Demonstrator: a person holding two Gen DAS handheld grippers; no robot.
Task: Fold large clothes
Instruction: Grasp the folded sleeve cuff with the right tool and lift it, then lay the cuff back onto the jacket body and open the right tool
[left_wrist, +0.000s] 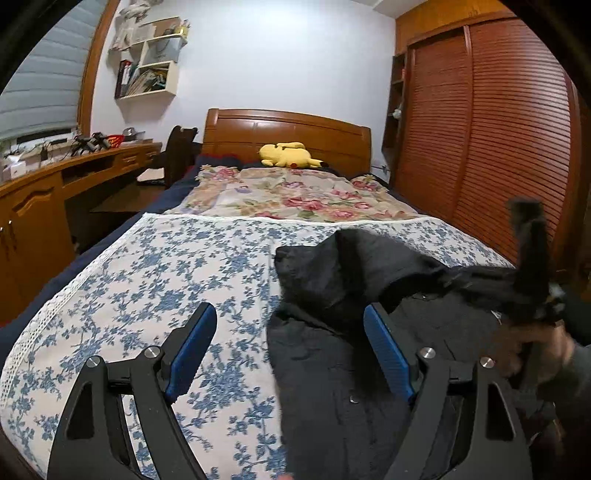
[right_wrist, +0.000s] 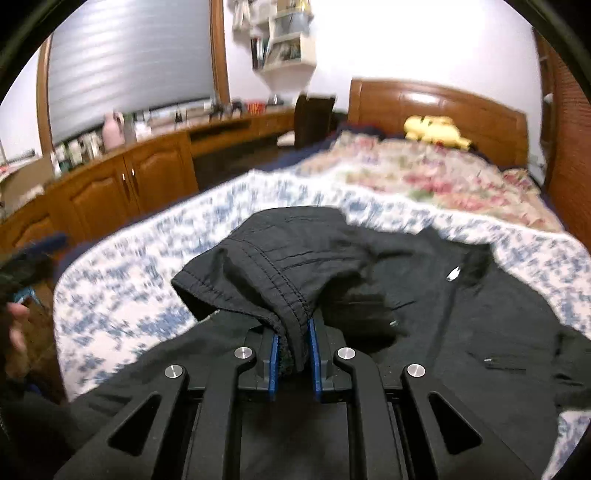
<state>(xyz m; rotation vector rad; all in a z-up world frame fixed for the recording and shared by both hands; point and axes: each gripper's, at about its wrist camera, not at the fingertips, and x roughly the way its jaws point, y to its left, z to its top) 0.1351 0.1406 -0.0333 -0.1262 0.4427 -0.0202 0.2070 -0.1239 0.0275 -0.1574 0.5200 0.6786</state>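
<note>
black fabric fills my right view: a dark jacket (right_wrist: 461, 332) lies spread on the blue-flowered sheet (right_wrist: 147, 295) of the bed (left_wrist: 288, 129). my right claw (right_wrist: 291, 350) is pinched tight on a stitched hem of the jacket, and the cloth bunches upward between the blue pads (right_wrist: 274, 354), lifted clear of the rest of the garment. my left claw (left_wrist: 291, 332) stands wide with nothing between its pads (left_wrist: 195, 347); one finger is over the sheet, the other over the jacket's near edge. farther up the bed i see a rose-patterned quilt (left_wrist: 295, 195) and a yellow plush toy (left_wrist: 286, 155) by the wooden headboard. a louvred wardrobe (left_wrist: 480, 140) stands beside the bed.
</note>
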